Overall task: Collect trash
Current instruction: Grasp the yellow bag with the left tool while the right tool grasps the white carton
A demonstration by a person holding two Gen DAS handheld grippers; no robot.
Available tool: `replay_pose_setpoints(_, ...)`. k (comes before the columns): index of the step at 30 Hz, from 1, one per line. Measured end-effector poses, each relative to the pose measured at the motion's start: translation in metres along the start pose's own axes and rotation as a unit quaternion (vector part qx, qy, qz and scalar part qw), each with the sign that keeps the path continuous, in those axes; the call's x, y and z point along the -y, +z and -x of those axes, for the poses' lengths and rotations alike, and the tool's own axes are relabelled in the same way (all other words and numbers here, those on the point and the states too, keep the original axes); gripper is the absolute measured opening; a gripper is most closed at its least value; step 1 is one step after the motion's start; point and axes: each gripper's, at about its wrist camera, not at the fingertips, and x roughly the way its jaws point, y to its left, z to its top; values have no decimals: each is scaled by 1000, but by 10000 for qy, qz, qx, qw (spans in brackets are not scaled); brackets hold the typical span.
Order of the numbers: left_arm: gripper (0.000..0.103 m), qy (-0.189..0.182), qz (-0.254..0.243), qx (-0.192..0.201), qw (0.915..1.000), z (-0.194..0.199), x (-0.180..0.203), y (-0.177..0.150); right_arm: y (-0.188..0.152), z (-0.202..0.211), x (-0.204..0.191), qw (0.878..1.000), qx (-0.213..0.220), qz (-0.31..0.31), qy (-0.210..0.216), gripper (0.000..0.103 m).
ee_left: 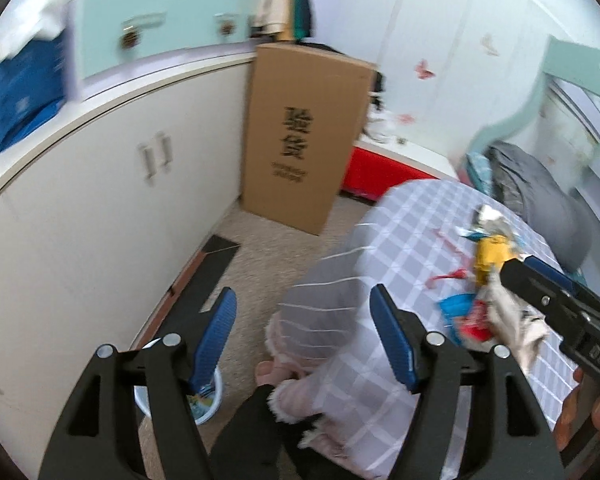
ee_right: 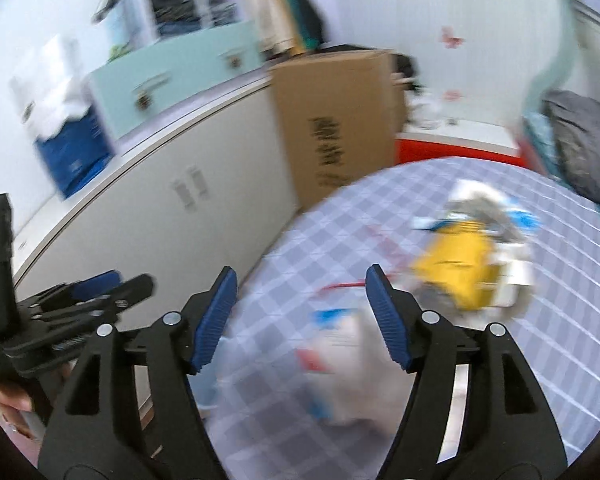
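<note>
A heap of trash lies on a grey checked bedsheet (ee_right: 380, 208): a yellow wrapper (ee_right: 460, 272), white and blue packets (ee_right: 340, 336) and a thin red strip (ee_right: 340, 286). The same heap shows in the left wrist view, with the yellow wrapper (ee_left: 490, 254) and a crumpled beige paper (ee_left: 512, 320). My right gripper (ee_right: 300, 300) is open and empty, just above the near packets. My left gripper (ee_left: 304, 320) is open and empty, over the floor beside the bed. A small blue and white bin (ee_left: 208, 400) with some trash in it stands on the floor under my left finger. The right wrist view is blurred.
A long white cabinet (ee_left: 100, 200) runs along the left. A tall cardboard box (ee_left: 300, 136) stands at its end, with a red box (ee_left: 380, 172) behind. A grey pillow (ee_left: 540, 188) lies at the bed's far side. My slippered feet (ee_left: 300, 392) are on the carpet.
</note>
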Motion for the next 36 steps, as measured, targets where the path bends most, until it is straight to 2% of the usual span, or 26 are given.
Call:
replay_pose_setpoints(5, 68, -238, -400, -105, 9989, -14, 53, 11, -4, 20, 83, 9942, 210, -747, -739, 77)
replay_pose_setpoints(8, 68, -368, -550, -257, 9975, -26, 78, 15, -10, 18, 119, 9883, 139, -1253, -854, 79)
replay_pose_setpoints(13, 73, -448, -738, -391, 9955, -43, 109, 20, -12, -10, 153, 9820, -214, -1802, -521, 79)
replay_pose_setpoints(16, 74, -464, -872, -462, 9940, -51, 126, 22, -14, -31, 163, 9774, -460, -2059, -134, 79)
replay_pose_setpoints(17, 75, -487, -914, -486, 9934, -53, 131, 23, -14, -35, 164, 9765, -485, -2101, -51, 70)
replay_pose_setpoints(18, 76, -509, -957, -506, 9928, -56, 134, 23, -15, -38, 166, 9764, -525, -2097, 38, 50)
replay_pose_setpoints(19, 76, -515, -987, -518, 9924, -58, 136, 24, -15, -41, 168, 9758, -598, -2097, 166, 45)
replay_pose_setpoints(21, 76, -496, -1042, -530, 9919, -64, 140, 26, -16, -40, 169, 9773, -557, -2029, 264, 43)
replay_pose_setpoints(27, 76, -640, -927, -727, 9910, -84, 147, 30, -12, -18, 179, 9828, 34, -1843, -81, 40)
replay_pose_setpoints(34, 76, -872, -1387, -889, 9825, -98, 193, 31, -17, 2, 200, 9757, 633, -2042, -480, 40)
replay_pose_setpoints(36, 83, -912, -1599, -1026, 9776, -104, 211, 31, -18, 5, 205, 9736, 732, -2107, -495, 40)
